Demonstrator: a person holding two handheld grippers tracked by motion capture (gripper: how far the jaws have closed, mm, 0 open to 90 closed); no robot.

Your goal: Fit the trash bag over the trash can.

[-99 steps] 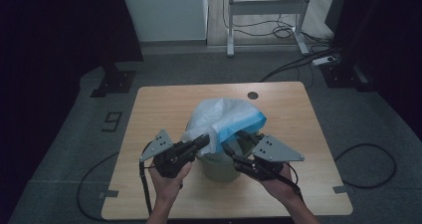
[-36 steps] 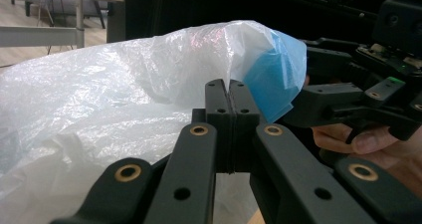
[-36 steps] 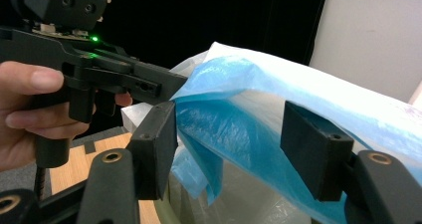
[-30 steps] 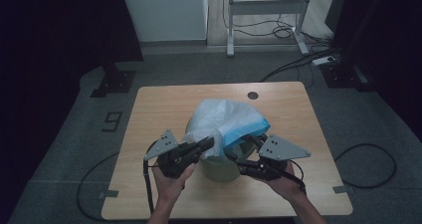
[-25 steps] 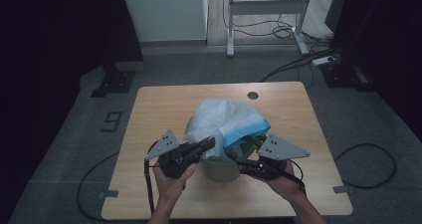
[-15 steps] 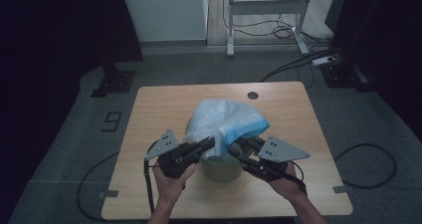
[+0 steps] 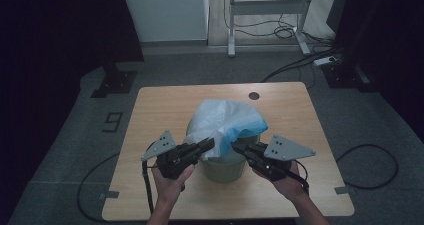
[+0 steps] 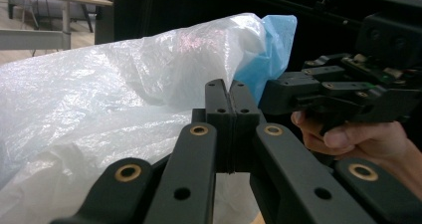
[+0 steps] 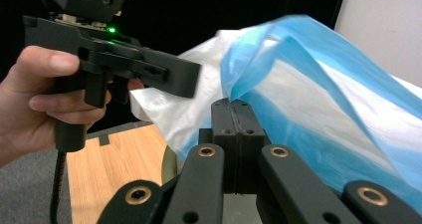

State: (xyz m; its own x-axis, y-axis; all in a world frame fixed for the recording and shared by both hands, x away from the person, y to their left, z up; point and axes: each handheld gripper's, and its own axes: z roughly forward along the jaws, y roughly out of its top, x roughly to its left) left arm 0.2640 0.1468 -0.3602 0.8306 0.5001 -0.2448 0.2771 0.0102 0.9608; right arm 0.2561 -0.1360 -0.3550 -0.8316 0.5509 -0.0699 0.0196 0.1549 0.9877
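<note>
High view: one thin, crinkled white and blue plastic bag (image 7: 225,122), draped over a round grey-green bin (image 7: 223,167) standing near the front middle of a light wooden table (image 7: 165,105). Bag billows up above the bin's rim, white on the left, blue on the right.

Left gripper (image 7: 207,145): held in the person's left hand (image 7: 170,177), forearm entering from the bottom edge, jaws aimed right and slightly up at the bag's near-left edge. Right gripper (image 7: 237,147): held in the right hand (image 7: 280,177), jaws aimed left at the bag's near-right edge. Tips lie close together over the bin's front.

Left gripper view: jaws pressed flat together, white film lying against them; whether film is pinched between them cannot be told. Opposite gripper and fingers beyond, at right.

Right gripper view: jaws closed, a fold of the blue film rising from their tip, apparently pinched. Green indicator light (image 9: 111,30) on the opposite gripper's body.
</note>
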